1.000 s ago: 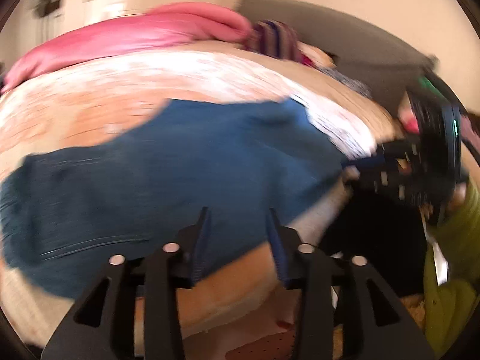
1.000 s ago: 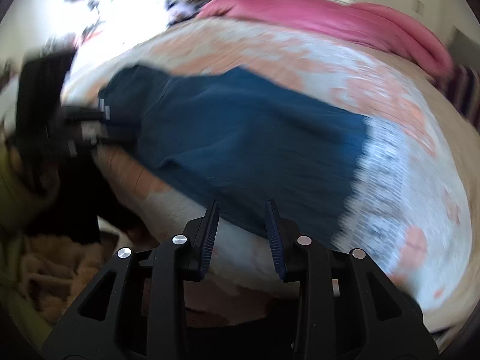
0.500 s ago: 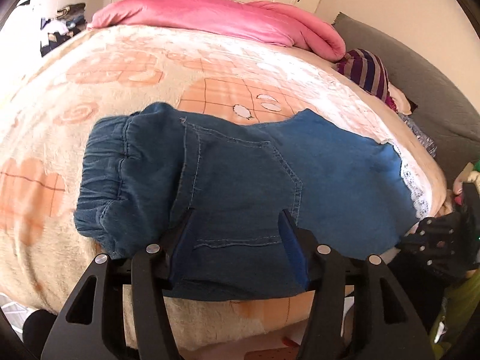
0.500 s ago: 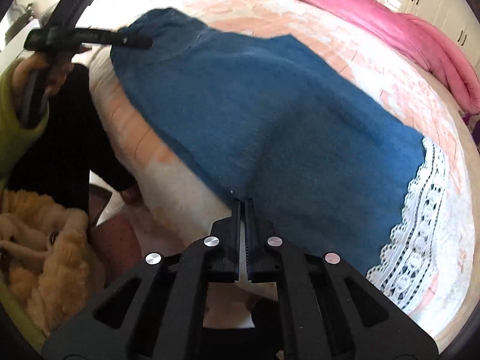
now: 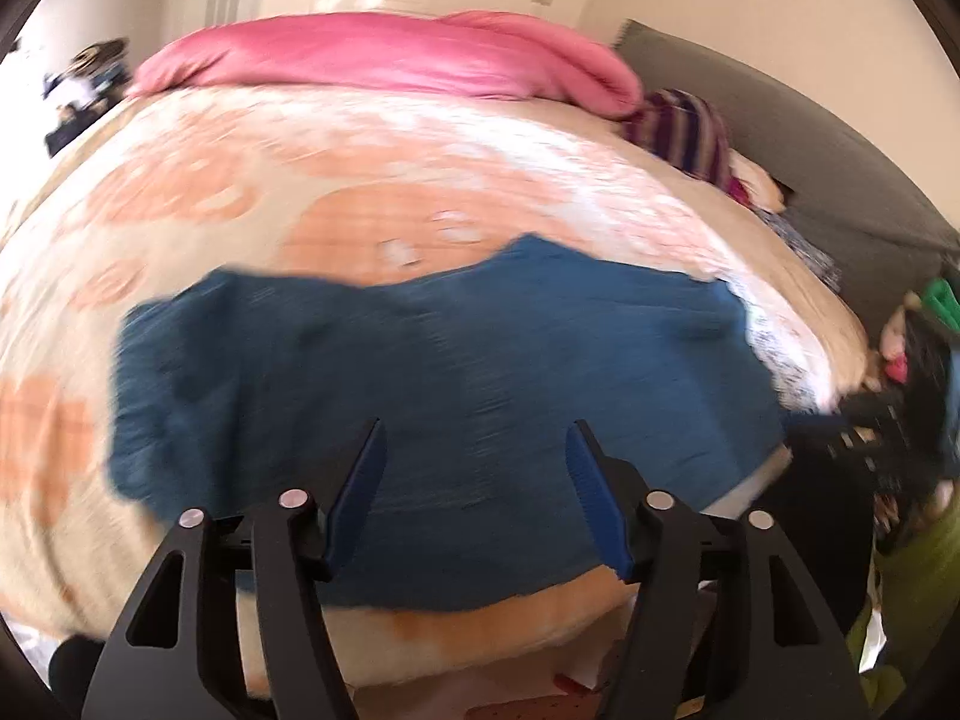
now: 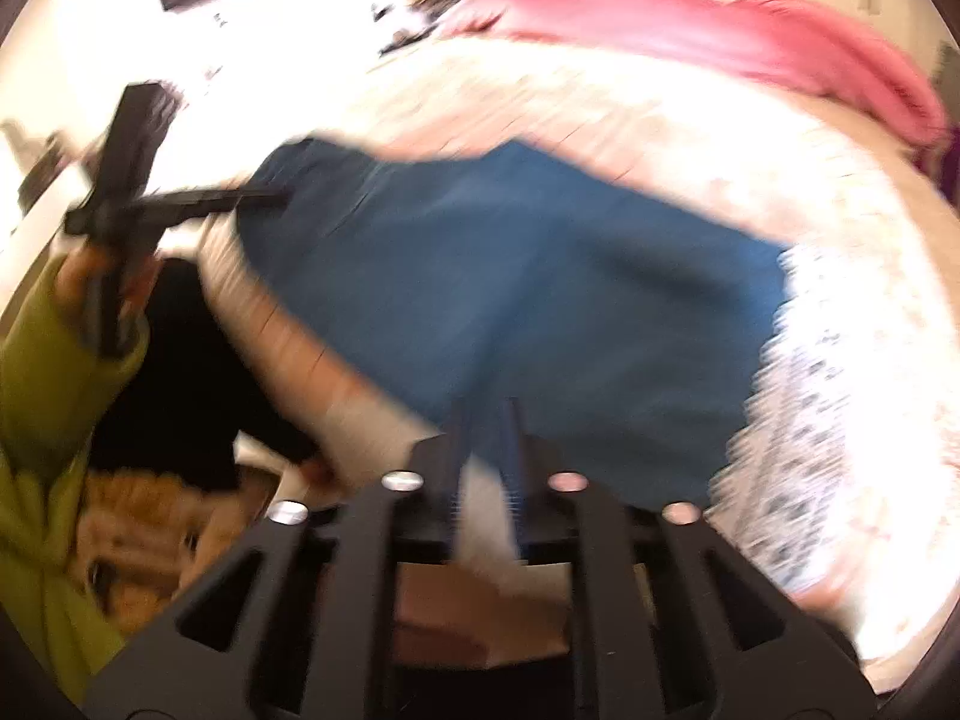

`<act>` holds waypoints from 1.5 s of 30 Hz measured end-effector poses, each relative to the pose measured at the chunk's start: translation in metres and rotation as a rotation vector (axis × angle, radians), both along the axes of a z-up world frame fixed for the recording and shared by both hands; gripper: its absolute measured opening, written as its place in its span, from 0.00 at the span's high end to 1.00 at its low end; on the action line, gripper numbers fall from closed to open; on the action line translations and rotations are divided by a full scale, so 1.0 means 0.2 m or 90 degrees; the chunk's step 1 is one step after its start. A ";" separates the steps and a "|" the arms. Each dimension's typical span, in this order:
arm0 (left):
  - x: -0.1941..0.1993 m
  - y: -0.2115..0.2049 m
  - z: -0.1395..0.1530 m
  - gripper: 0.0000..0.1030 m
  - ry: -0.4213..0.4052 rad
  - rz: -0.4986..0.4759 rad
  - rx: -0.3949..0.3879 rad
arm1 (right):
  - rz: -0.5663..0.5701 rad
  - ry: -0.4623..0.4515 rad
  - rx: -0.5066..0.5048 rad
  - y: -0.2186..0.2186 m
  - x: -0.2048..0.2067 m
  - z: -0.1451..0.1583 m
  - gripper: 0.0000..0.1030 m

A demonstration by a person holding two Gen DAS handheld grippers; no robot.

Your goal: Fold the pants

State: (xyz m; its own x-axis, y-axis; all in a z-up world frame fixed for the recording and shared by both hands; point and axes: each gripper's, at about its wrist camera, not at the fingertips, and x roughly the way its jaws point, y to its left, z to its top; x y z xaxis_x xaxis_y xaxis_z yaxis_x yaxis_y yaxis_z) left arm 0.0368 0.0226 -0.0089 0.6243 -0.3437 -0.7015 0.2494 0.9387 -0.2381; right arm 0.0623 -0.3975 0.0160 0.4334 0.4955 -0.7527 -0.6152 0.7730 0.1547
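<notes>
From the left wrist, the left gripper (image 5: 474, 450) stands spread, its jaws having just been opening, with nothing pinched, above the near edge of the blue pants (image 5: 444, 396), which lie flat across the bed (image 5: 360, 180). From the right wrist, the right gripper (image 6: 486, 420) is slightly parted after reopening, hovering at the pants' near edge; whether cloth sits between is blurred. Both should probably take matching edges evenly before folding.

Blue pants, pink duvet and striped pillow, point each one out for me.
blue pants (image 5: 480, 372), left wrist view, middle of the denim.
pink duvet (image 5: 384, 54), left wrist view, middle of its top.
striped pillow (image 5: 684, 126), left wrist view, striped face.
</notes>
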 end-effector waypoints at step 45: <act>0.95 -0.39 -0.22 0.33 0.089 -0.140 -0.044 | -0.285 0.109 0.137 -0.52 0.88 -0.20 0.47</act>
